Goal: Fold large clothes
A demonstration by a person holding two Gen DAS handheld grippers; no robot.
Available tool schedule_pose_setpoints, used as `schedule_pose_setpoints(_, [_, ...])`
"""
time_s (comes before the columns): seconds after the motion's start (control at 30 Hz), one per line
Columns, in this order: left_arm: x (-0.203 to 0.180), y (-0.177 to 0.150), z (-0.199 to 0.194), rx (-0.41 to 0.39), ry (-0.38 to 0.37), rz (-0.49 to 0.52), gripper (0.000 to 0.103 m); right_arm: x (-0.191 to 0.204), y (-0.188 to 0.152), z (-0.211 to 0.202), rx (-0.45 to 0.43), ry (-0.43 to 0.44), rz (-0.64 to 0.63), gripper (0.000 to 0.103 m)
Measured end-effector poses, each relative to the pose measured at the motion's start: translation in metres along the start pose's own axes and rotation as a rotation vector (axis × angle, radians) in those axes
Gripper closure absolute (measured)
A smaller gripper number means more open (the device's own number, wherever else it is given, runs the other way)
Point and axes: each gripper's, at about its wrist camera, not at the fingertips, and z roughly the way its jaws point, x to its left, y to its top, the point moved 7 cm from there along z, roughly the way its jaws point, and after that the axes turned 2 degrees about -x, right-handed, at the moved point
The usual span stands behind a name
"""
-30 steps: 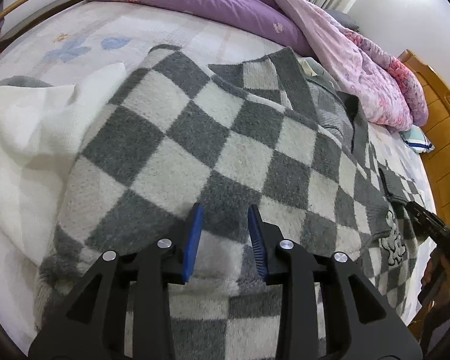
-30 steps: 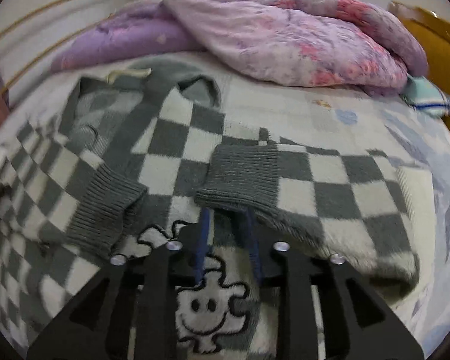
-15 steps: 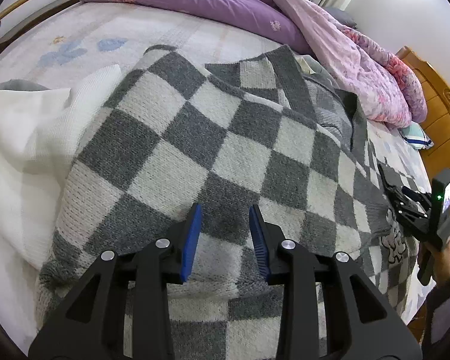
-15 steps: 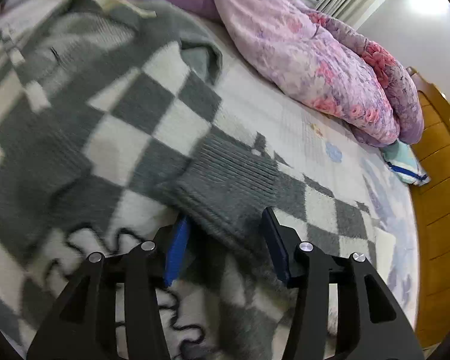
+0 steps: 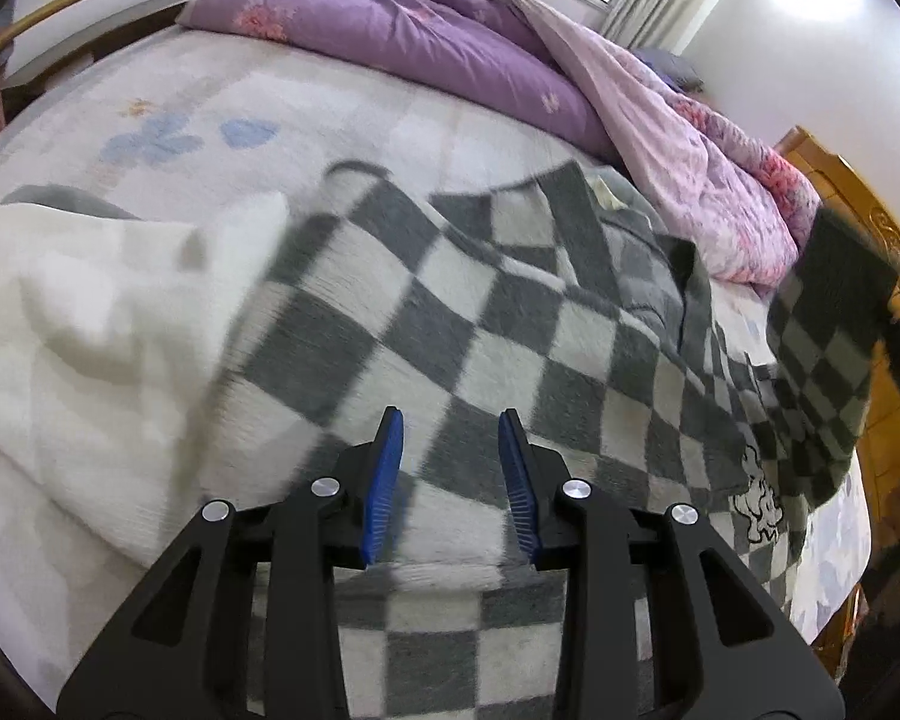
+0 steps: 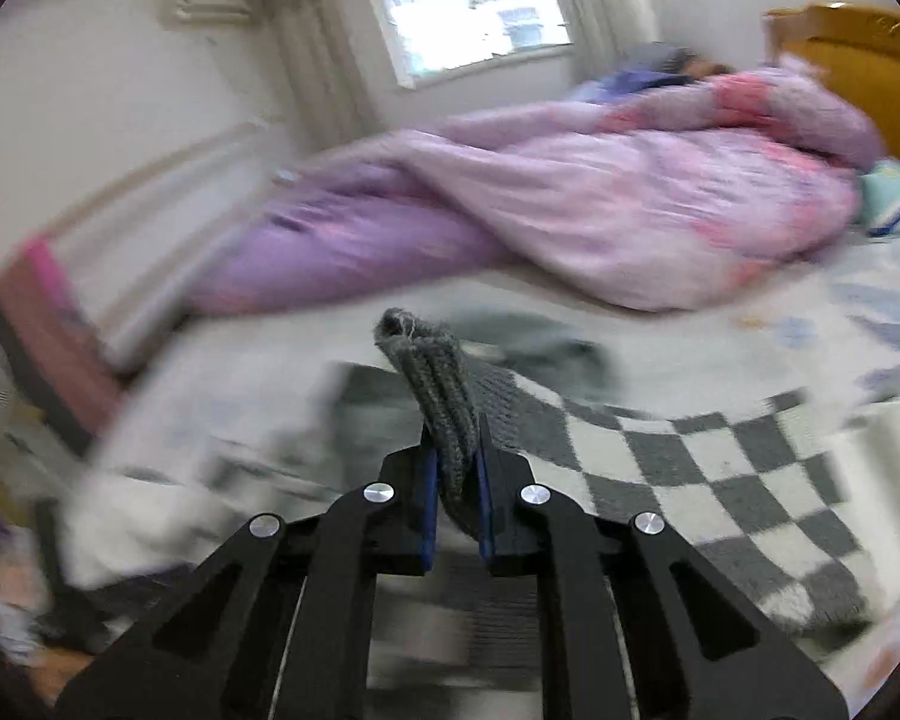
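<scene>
A grey-and-white checked sweater lies spread on the bed. In the right wrist view my right gripper is closing its jaws on the sweater's grey ribbed sleeve cuff. The pads press on the cuff, which sticks up between them above the sweater body. In the left wrist view that sleeve hangs lifted at the far right. My left gripper hovers over the sweater's near hem, its blue pads apart, with the fabric lying flat under the gap.
A white knitted garment lies left of the sweater. A purple and pink quilt is heaped along the bed's far side. The wooden headboard stands at the right and a window is in the far wall.
The right gripper has closed on the sleeve cuff and risen with it, tilting up toward the window. The sleeve now hangs raised at the right. The left gripper rose slightly, jaws unchanged.
</scene>
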Motion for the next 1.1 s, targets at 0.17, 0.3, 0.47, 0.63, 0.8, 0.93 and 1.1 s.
schedule_pose_setpoints(0.17, [0.029,0.009,-0.022,-0.026,0.035,-0.021,0.069,0.094,-0.025,0.044,0.088,0.150,0.044,0.093])
schedule_pose_setpoints(0.3, [0.049,0.011,-0.033,-0.032,0.053,-0.040,0.069,0.130,-0.066,0.106,0.225,0.165,0.066,0.093])
schedule_pose_setpoints(0.47, [0.063,0.009,-0.036,-0.024,0.068,-0.044,0.069,0.133,-0.124,0.159,0.356,0.105,0.058,0.090])
schedule_pose_setpoints(0.63, [0.065,0.007,-0.036,-0.021,0.071,-0.057,0.069,0.138,-0.148,0.163,0.408,0.130,0.011,0.078])
schedule_pose_setpoints(0.8, [0.050,0.015,-0.047,-0.060,0.049,-0.050,0.069,0.134,-0.133,0.123,0.324,0.179,-0.009,0.055])
schedule_pose_setpoints(0.93, [0.026,0.021,-0.050,-0.069,0.031,-0.020,0.069,0.112,-0.106,0.089,0.245,0.171,-0.036,0.055])
schedule_pose_setpoints(1.1, [-0.008,0.021,-0.031,-0.047,0.020,0.032,0.069,0.027,-0.085,0.069,0.242,0.017,0.014,0.077])
